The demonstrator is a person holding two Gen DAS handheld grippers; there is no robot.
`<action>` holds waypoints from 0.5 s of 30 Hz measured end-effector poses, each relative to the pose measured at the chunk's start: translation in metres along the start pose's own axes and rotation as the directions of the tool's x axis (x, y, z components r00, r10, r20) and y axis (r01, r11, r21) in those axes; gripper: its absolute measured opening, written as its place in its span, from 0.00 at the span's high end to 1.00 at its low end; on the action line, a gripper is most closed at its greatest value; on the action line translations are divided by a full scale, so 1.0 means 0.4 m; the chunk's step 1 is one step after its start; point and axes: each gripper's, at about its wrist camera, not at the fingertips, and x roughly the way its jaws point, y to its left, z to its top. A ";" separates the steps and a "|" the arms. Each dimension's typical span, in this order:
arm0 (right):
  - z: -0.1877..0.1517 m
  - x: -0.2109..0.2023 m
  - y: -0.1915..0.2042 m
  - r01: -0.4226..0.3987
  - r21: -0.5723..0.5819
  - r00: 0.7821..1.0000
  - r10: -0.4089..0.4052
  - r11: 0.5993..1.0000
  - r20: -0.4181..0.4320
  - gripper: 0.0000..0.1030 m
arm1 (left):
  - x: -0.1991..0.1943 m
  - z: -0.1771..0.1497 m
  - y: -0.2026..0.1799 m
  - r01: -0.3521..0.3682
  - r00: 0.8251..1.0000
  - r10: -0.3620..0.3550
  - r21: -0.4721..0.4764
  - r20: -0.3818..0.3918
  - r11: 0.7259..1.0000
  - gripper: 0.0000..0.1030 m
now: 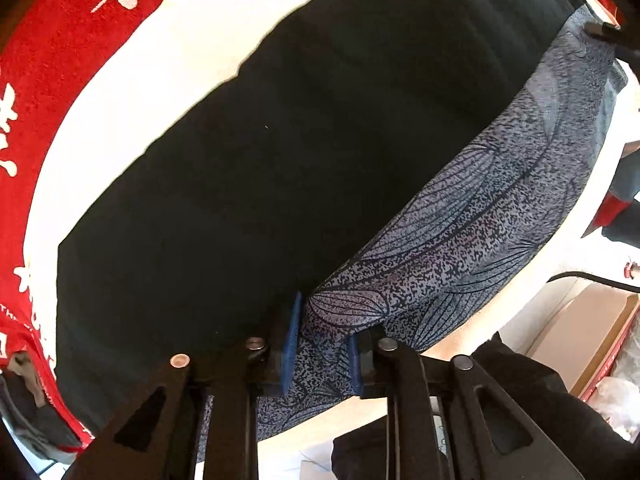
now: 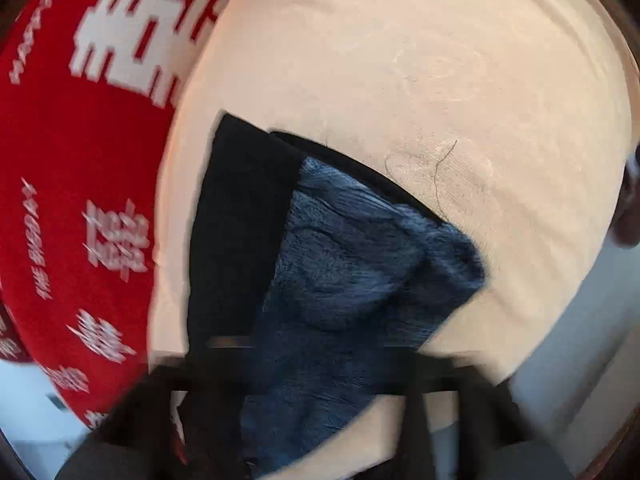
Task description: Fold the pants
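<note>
The left gripper [image 1: 322, 344] pinches the blue-grey leaf-printed pants [image 1: 472, 240] between its blue pads [image 1: 291, 340]. The right gripper [image 2: 320, 364] is blurred; fabric passes between its fingers, grip unclear.

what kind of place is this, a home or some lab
Most likely a home, probably a bed or padded surface used for folding. The dark pants lie on a cream sheet beside a red blanket with white lettering, and a cardboard box sits off the edge. The left gripper pinches the patterned fabric.

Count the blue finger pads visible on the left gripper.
2. One blue pad stands left of the patterned pants fabric; the other is right of it, mostly hidden by the cloth. The left gripper pinches the fabric between them.
</note>
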 end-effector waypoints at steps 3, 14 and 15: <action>-0.005 -0.056 0.046 -0.021 -0.066 1.000 0.022 0.998 0.022 0.95 | -0.063 -0.026 -0.003 0.011 0.999 -0.011 -0.002 0.039 1.000 0.79; -0.020 -0.009 0.007 0.158 -0.219 0.986 -0.167 0.963 -0.022 0.93 | 0.013 -0.018 -0.058 -0.022 1.000 0.025 0.122 -0.019 0.992 0.79; -0.014 0.013 -0.006 0.163 -0.220 0.984 -0.176 0.962 -0.040 0.93 | 0.004 -0.007 -0.062 -0.031 0.999 0.035 0.124 -0.031 0.992 0.79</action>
